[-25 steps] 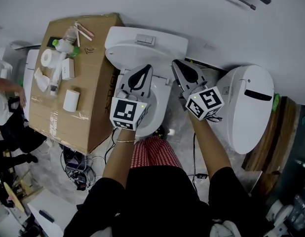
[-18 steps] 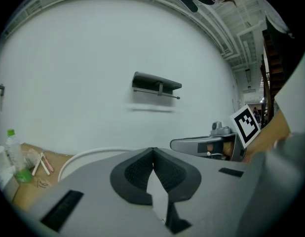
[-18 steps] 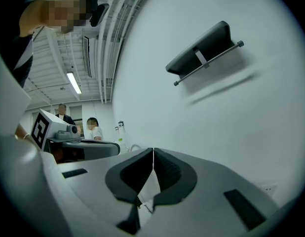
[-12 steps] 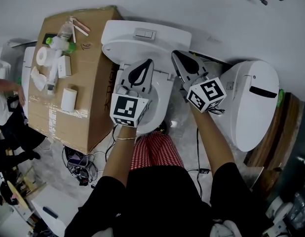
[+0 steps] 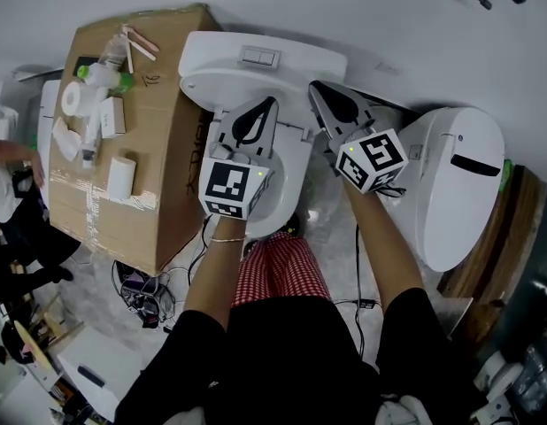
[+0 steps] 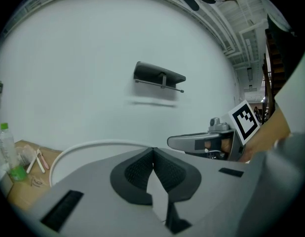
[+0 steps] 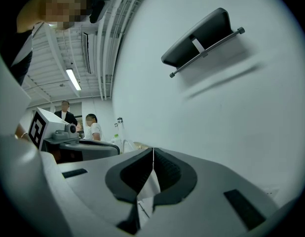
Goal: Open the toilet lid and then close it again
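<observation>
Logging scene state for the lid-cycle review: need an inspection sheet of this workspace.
Surface: floor; no table seen.
Job's things: toilet; lid looks raised against the tank.
Clutter: cardboard box carrying paper roll, green-capped bottle, small box.
Grippers: left tongs shut, empty; right tongs shut, empty; both near the lid.
Cables: cable bundle on the floor beside the box.
Surroundings: second toilet at right, closed; wall with dark shelf.
</observation>
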`<action>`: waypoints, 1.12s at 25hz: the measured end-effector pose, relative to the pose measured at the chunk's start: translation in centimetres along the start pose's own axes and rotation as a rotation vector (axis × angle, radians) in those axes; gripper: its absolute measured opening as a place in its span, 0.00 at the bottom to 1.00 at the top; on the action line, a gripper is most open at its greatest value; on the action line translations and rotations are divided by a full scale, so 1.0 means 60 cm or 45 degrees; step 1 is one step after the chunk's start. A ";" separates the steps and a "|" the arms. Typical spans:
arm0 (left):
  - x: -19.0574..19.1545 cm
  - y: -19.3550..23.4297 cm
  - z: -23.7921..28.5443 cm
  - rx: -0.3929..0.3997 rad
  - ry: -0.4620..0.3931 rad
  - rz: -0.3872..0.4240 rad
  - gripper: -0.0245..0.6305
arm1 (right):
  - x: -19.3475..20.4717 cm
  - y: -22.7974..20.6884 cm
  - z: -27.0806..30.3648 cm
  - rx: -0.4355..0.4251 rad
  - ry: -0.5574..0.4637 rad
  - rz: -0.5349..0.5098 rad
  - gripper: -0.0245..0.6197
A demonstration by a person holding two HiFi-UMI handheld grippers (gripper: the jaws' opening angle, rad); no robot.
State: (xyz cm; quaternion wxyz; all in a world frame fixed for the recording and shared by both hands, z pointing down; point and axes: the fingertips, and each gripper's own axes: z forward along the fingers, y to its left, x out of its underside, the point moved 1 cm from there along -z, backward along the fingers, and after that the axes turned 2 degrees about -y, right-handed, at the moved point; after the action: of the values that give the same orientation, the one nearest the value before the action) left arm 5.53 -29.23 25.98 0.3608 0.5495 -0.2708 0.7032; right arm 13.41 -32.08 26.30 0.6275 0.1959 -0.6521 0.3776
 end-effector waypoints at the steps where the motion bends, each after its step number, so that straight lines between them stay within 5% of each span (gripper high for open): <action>1: 0.003 0.003 0.003 -0.002 0.002 -0.001 0.05 | 0.002 -0.001 0.003 -0.001 0.009 -0.004 0.07; 28: 0.030 0.024 0.009 -0.018 0.005 -0.024 0.05 | 0.018 -0.007 0.024 -0.045 0.041 0.036 0.07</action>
State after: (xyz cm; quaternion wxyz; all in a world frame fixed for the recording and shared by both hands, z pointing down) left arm 4.44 -30.13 27.89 0.3718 0.5481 -0.2698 0.6990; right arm 12.59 -33.19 27.56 0.6360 0.1692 -0.6512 0.3780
